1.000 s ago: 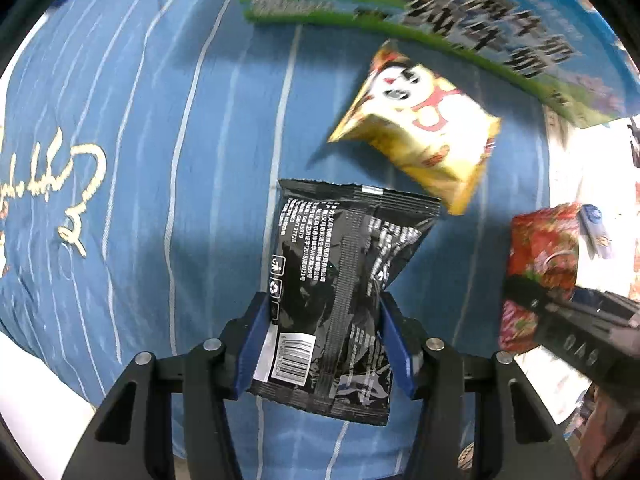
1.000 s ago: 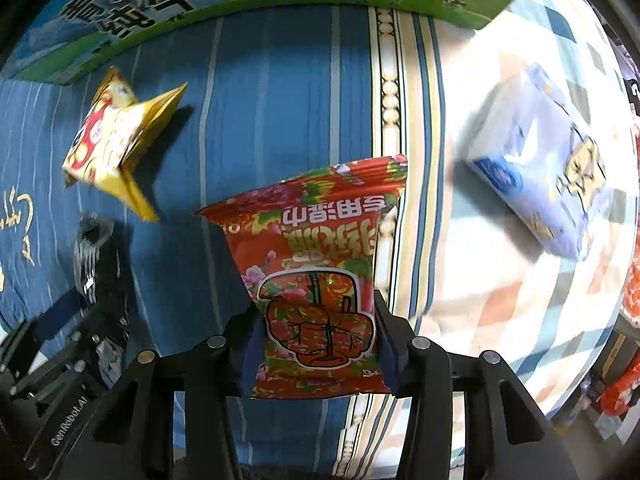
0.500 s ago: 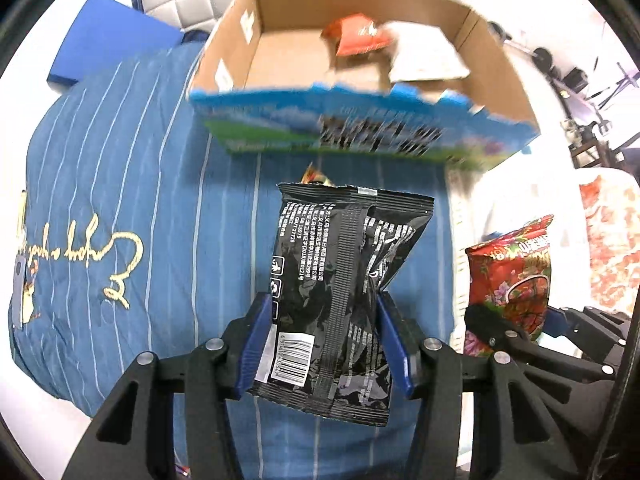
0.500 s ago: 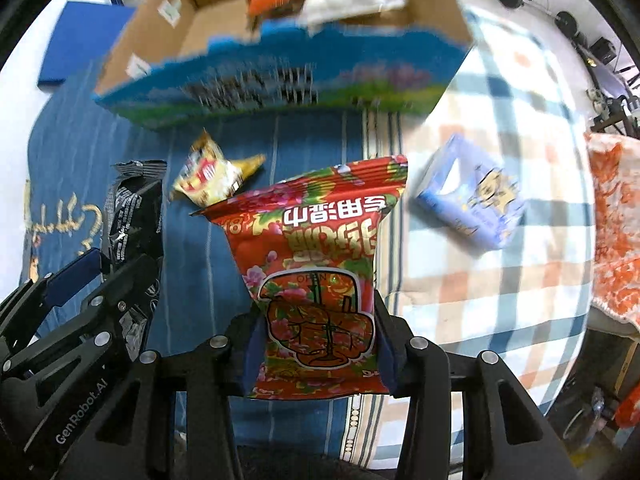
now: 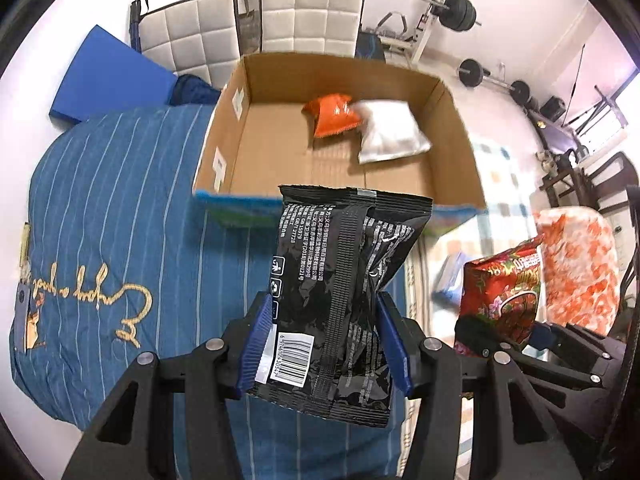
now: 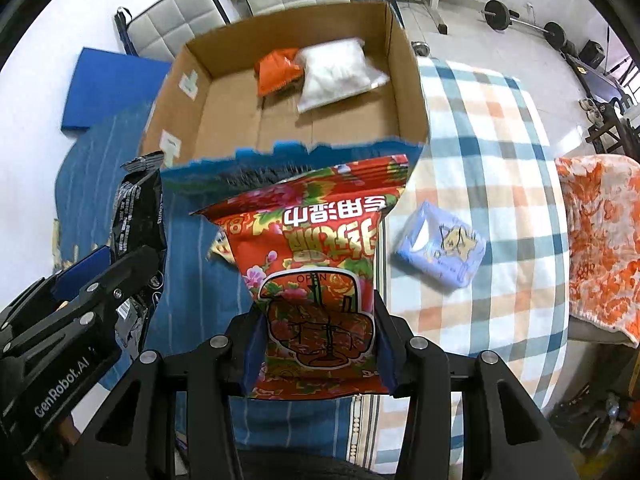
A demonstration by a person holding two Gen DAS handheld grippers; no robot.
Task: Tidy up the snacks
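My left gripper is shut on a black snack bag, held up above the blue striped bedding. My right gripper is shut on a red flowered snack bag; that bag also shows at the right of the left wrist view. Beyond both bags stands an open cardboard box holding an orange packet and a white packet. The box fills the upper middle of the right wrist view. A corner of a yellow snack bag peeks out behind the red bag.
A pale blue tissue pack lies on the checked blanket right of the box. An orange patterned cloth covers something at the far right. White padded chairs, a blue mat and barbells stand on the floor beyond.
Both grippers have risen with their bags held fast. The view went from close over the bedding to looking down into the open box.
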